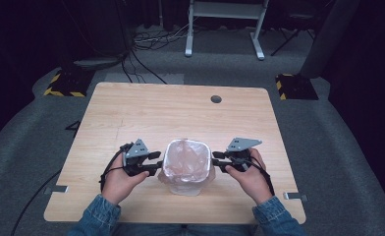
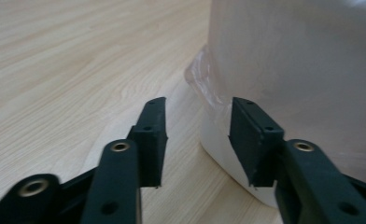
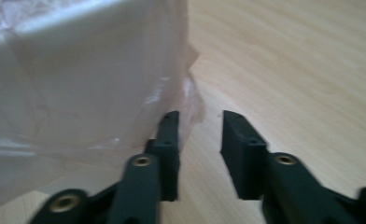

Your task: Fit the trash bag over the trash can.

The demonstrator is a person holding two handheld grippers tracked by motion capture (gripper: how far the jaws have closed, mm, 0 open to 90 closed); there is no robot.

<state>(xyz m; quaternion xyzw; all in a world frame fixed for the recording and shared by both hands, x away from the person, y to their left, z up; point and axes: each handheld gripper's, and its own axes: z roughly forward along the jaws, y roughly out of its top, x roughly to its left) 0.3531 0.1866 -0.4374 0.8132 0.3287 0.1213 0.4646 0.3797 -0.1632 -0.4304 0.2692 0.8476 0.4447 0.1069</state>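
At the bin's nine o'clock side, the left tool (image 1: pixel 157 164) rests low over the wooden bench (image 1: pixel 131 113), gripped in the person's left hand (image 1: pixel 119 181). Its jaws stand spread with nothing pinched; in the left gripper view one jaw lies just beside the bin wall and the crinkled edge of the liner (image 2: pixel 202 79). The small white waste bin (image 1: pixel 186 167), lined with a pinkish translucent plastic bag (image 1: pixel 185 157), stands upright between both tools. At its three o'clock side, the right tool (image 1: pixel 217 161), in the right hand (image 1: pixel 252 178), has its jaws spread too, one jaw just beside the hanging bag film, gripping nothing.
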